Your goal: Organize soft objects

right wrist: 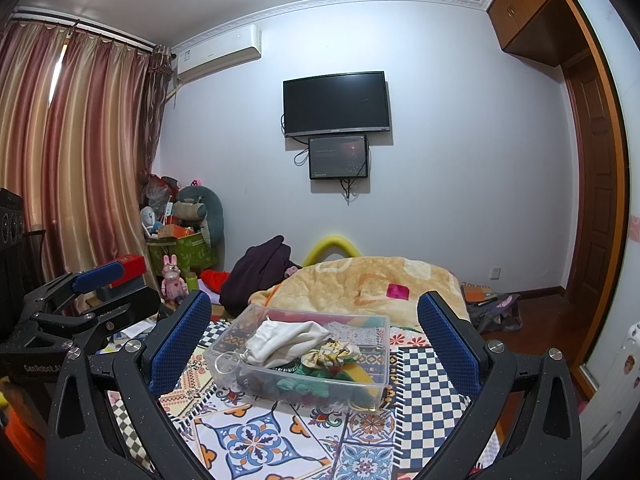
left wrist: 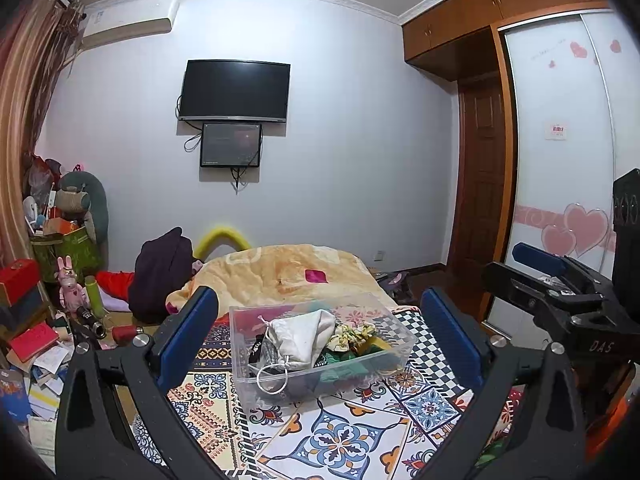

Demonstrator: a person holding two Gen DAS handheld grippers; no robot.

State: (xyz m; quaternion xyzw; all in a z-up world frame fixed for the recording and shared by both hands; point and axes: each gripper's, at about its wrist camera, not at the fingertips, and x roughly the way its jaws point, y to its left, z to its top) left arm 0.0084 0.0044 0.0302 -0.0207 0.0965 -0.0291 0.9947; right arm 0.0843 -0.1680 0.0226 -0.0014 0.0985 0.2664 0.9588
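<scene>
A clear plastic bin (left wrist: 248,384) (right wrist: 380,372) stands on a patterned cloth. In it lie a white drawstring pouch (left wrist: 300,340) (right wrist: 280,340), a cream floral scrunchie (left wrist: 352,334) (right wrist: 334,352), green fabric (left wrist: 340,364) (right wrist: 304,384) and a yellow piece (right wrist: 360,374). My left gripper (left wrist: 320,336) is open and empty, held above and short of the bin. My right gripper (right wrist: 316,336) is open and empty, likewise held short of the bin. Each gripper shows at the edge of the other's view: the right one (left wrist: 560,280) and the left one (right wrist: 80,292).
The patterned cloth (left wrist: 344,440) (right wrist: 256,440) covers the surface. Behind the bin lies a peach blanket (left wrist: 288,268) (right wrist: 368,280) with a dark garment (left wrist: 160,268) (right wrist: 260,268) beside it. Clutter, boxes and plush toys (left wrist: 72,280) (right wrist: 176,280) fill the left side. A wardrobe (left wrist: 560,160) stands on the right.
</scene>
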